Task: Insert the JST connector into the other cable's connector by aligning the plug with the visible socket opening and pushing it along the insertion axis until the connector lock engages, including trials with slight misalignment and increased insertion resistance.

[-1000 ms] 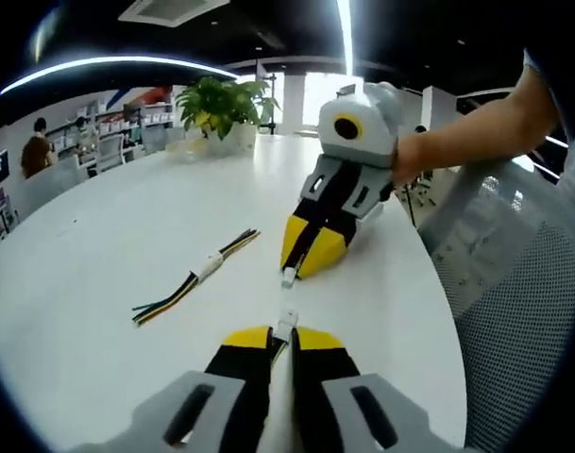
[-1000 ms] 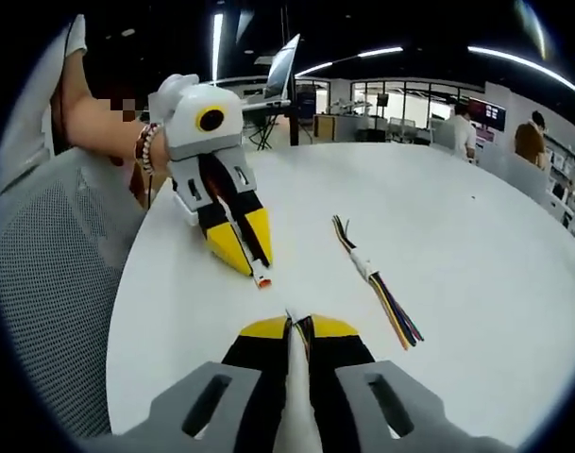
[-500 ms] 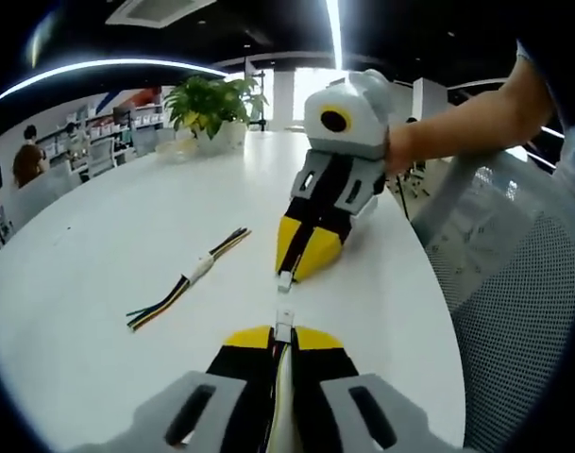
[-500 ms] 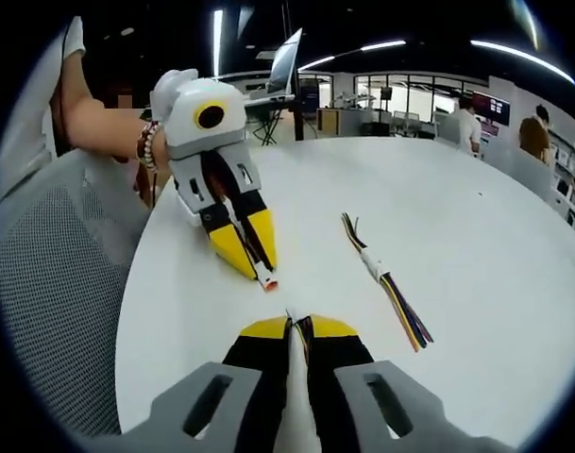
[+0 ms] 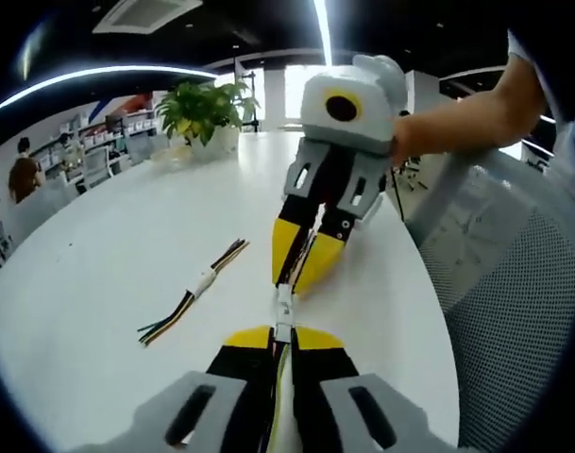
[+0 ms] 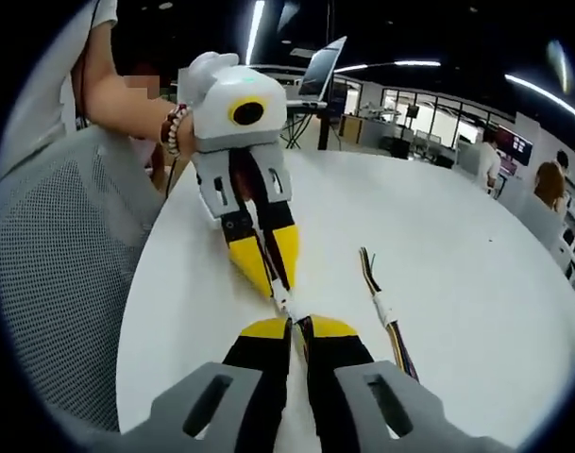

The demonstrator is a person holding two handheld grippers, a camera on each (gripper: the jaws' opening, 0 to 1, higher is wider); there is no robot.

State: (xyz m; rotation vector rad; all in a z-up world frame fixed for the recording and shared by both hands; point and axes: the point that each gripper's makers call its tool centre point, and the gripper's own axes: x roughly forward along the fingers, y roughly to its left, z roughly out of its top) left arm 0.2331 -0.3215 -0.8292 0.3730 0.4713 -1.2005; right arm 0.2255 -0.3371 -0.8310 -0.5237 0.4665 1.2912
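JST connector (image 5: pixel 283 329) pinched in left gripper (image 5: pixel 282 336) fingers, meeting plug (image 5: pixel 284 297) clamped by right gripper (image 5: pixel 299 269); joined spare cable (image 5: pixel 194 289) on white worktop (image 5: pixel 108 245).

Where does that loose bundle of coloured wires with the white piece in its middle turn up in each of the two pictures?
Left gripper view: the loose bundle of coloured wires lies left of centre on the round white table.
Right gripper view: it lies lower right, beside the right gripper.
Shared landmark: the white table.

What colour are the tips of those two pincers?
Yellow, on black; the right gripper in the left gripper view shows it best.
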